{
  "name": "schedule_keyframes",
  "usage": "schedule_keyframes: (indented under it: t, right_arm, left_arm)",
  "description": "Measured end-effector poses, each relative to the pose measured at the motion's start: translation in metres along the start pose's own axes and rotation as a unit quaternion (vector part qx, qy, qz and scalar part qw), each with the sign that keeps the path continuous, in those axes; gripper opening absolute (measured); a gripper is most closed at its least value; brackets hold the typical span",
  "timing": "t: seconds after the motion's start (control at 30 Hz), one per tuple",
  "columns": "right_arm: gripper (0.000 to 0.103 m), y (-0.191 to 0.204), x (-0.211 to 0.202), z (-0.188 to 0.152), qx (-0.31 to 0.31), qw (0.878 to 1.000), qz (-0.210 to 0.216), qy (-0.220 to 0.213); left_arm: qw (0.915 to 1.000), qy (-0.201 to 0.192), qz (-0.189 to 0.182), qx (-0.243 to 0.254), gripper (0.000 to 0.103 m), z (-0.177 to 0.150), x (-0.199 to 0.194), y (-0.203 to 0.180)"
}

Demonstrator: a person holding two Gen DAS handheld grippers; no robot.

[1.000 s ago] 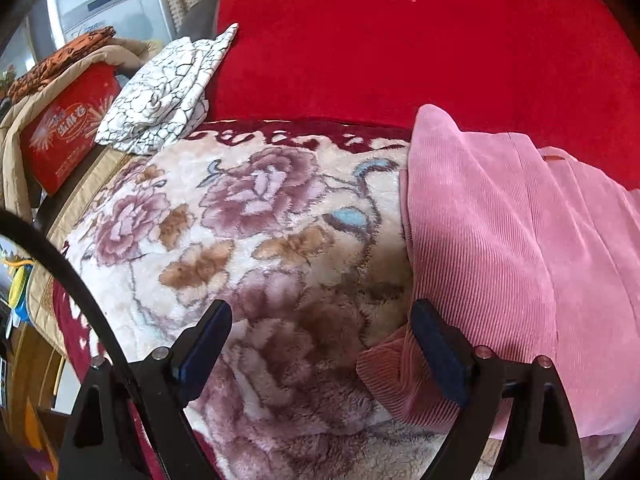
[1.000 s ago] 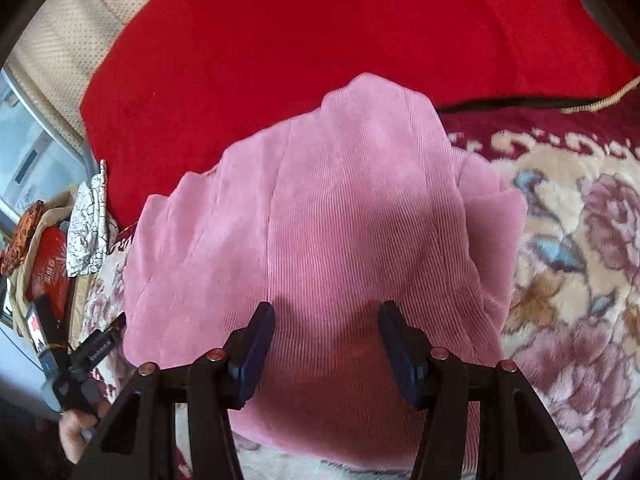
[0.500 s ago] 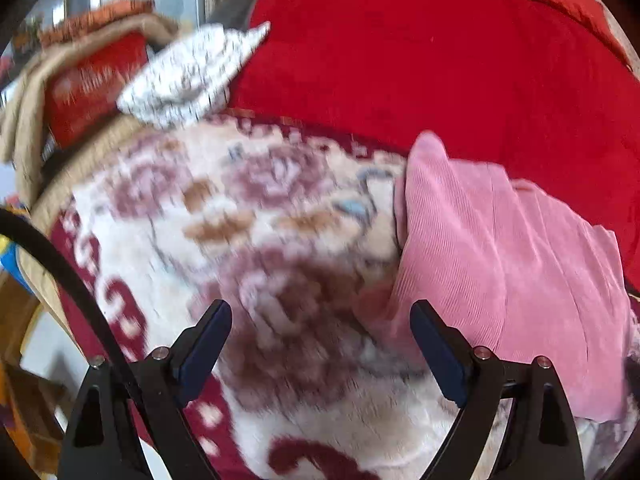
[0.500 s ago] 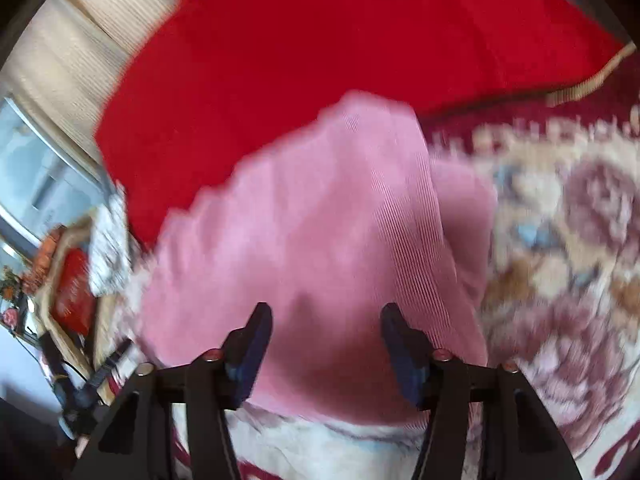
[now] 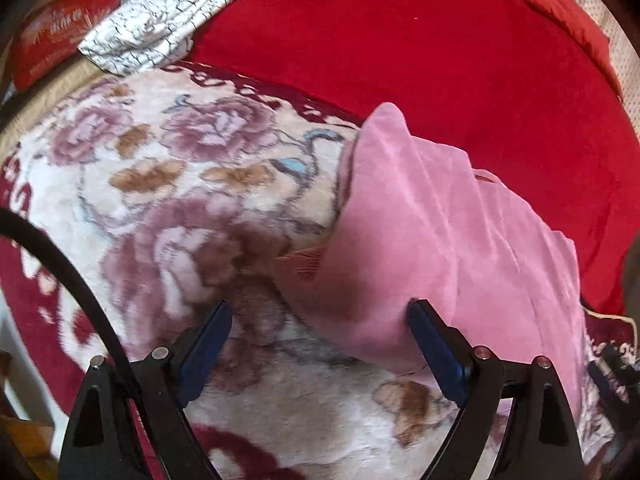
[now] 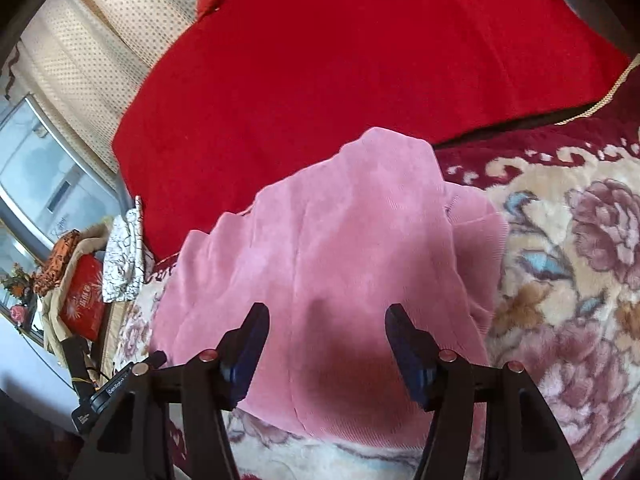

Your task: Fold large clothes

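A pink corduroy garment lies folded into a compact bundle on a floral plush blanket. In the left wrist view it sits right of centre. My left gripper is open and empty, hovering above the bundle's near left corner. In the right wrist view the garment fills the middle. My right gripper is open and empty, hovering over the bundle's near edge. The left gripper's body shows at the lower left of the right wrist view.
A red cover lies behind the garment. A folded white cloth with black lines and a red bag sit at the far left. A curtain and a window stand beyond the red cover.
Both grippers have lifted back from the pink garment and stay open. The left view has swung right, so the garment sits nearer its centre. The garment itself has not moved.
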State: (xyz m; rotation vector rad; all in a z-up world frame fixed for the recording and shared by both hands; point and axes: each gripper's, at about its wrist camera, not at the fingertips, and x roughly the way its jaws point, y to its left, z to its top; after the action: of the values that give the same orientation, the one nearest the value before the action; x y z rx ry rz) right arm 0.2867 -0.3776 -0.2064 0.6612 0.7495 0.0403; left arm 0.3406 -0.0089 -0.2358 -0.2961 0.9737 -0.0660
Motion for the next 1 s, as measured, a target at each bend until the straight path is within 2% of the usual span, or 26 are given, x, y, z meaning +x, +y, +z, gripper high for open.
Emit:
schedule_keyframes:
  t: [0.1,0.13,0.17,0.2,0.27,0.37,0.47,0.5,0.6,0.7,0.73,0.8,0.87,0.93,1.0]
  right_arm:
    - [0.065,-0.002,0.032,-0.010,-0.004,0.998,-0.014,0.061]
    - [0.065,-0.002,0.037,-0.011,-0.009,0.998,-0.021,0.059]
    - [0.065,0.000,0.035,-0.010,-0.014,0.998,-0.023,0.051]
    - [0.065,0.001,0.034,-0.009,-0.016,0.998,-0.024,0.052]
    - [0.065,0.000,0.033,-0.009,-0.012,0.998,-0.019,0.052]
    - [0.065,-0.001,0.032,-0.009,-0.011,0.998,-0.014,0.052]
    - [0.065,-0.004,0.030,-0.009,-0.012,0.999,-0.013,0.049]
    - [0.065,-0.004,0.030,-0.009,-0.011,0.999,-0.013,0.049]
    - [0.065,0.000,0.023,-0.009,-0.003,0.999,-0.003,0.033]
    - [0.065,0.011,0.013,-0.007,-0.011,0.999,0.034,0.008]
    - [0.065,0.018,0.009,-0.008,-0.017,0.999,0.051,-0.001]
    - [0.065,0.028,0.007,-0.010,-0.026,0.997,0.074,-0.008]
    - [0.065,0.037,0.017,-0.013,-0.027,0.995,0.096,0.008]
    - [0.065,0.038,0.042,-0.019,-0.016,0.995,0.078,0.052]
    - [0.059,0.040,0.051,-0.022,-0.029,0.997,0.053,0.055]
  left_arm:
    - [0.9996,0.004,-0.023,-0.012,0.091,-0.001,0.005,-0.002]
    - [0.9995,0.000,-0.030,-0.014,0.091,-0.001,0.005,-0.002]
    - [0.9993,-0.003,-0.034,-0.015,0.083,-0.001,0.006,-0.003]
    - [0.9989,-0.004,-0.044,-0.018,0.070,-0.001,0.007,-0.003]
    - [0.9977,0.000,-0.062,-0.027,0.062,-0.001,0.009,-0.002]
    - [0.9976,-0.005,-0.061,-0.033,0.063,0.000,0.010,-0.004]
    - [0.9954,0.006,-0.080,-0.052,0.083,0.003,0.011,-0.002]
    - [0.9934,0.012,-0.094,-0.064,0.084,0.003,0.014,0.000]
    - [0.9897,0.014,-0.113,-0.087,0.084,0.004,0.019,0.003]
    - [0.9872,-0.001,-0.130,-0.092,0.081,0.005,0.021,0.003]
    - [0.9867,-0.006,-0.132,-0.095,0.078,0.005,0.021,0.004]
    - [0.9879,-0.017,-0.122,-0.094,0.062,0.004,0.021,0.004]
    - [0.9876,-0.021,-0.124,-0.095,0.061,0.004,0.021,0.005]
    - [0.9856,-0.026,-0.131,-0.103,0.064,0.002,0.021,0.007]
    - [0.9842,-0.027,-0.137,-0.109,0.068,0.003,0.022,0.008]
